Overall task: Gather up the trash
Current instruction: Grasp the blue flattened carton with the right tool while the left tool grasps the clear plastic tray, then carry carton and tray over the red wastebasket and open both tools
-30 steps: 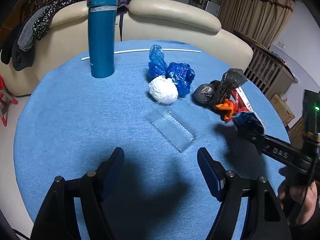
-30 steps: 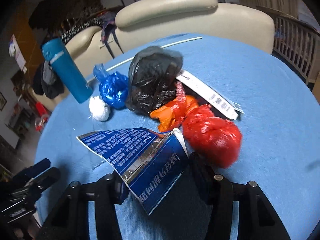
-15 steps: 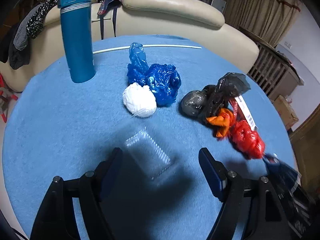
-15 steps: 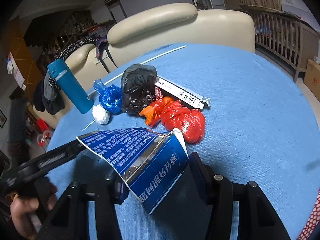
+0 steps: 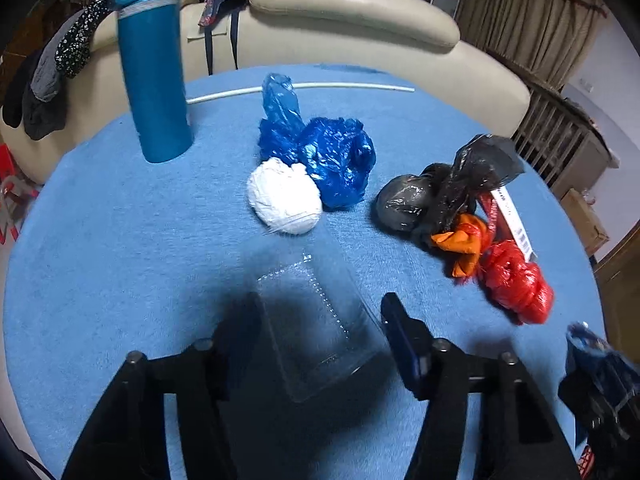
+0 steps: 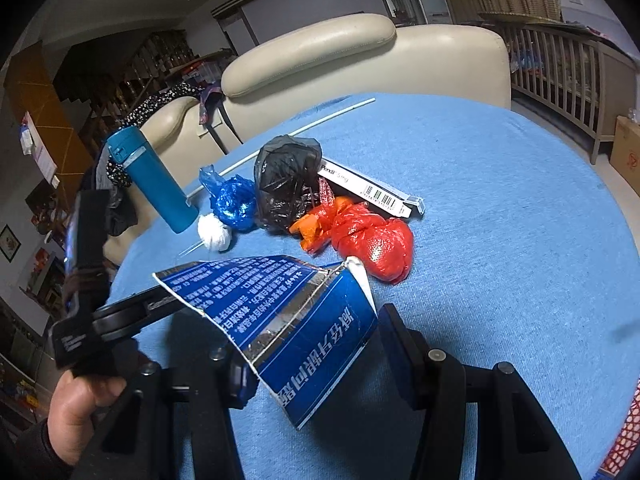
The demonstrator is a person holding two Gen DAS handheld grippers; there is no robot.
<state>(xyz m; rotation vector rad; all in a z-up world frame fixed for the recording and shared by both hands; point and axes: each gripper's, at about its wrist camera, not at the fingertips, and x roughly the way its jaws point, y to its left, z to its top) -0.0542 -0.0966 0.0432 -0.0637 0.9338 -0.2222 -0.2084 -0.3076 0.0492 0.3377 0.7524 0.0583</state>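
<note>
Left gripper (image 5: 320,340) fingers were closing around the clear plastic tray (image 5: 316,320), which lay flat on the bench (image 5: 120,240). Tray sat between both fingers; pads looked near its edges, but the left one was blurred, so no firm pinch could be confirmed. Steep downward approach probably suited a low, flat piece: fingers straddle its short side and catch the rim.

Right gripper (image 6: 312,344) fingers were clenched on the torn blue carton (image 6: 288,308), held clear of the bench and off to 4 o'clock of the left gripper, likely parked so that the left one could work.

Other trash from the left wrist view:
- white wad (image 5: 284,196) at 12 o'clock, just beyond the tray's far end
- blue bag (image 5: 328,160) touching the wad behind it
- black bag (image 5: 452,192), orange bag (image 5: 464,244) and red bag (image 5: 516,280) clustered at 2 o'clock, with a flat barcoded box (image 6: 372,192) behind them
- teal flask (image 5: 154,68) upright at 11 o'clock, white rod (image 5: 352,86) along the far edge; neither looks like trash

Nothing blocked the tray itself. Main risk, as I judge it: thin clear plastic flexes or skids out under the squeeze. The wad is close enough to get nudged if the tray slides forward.
</note>
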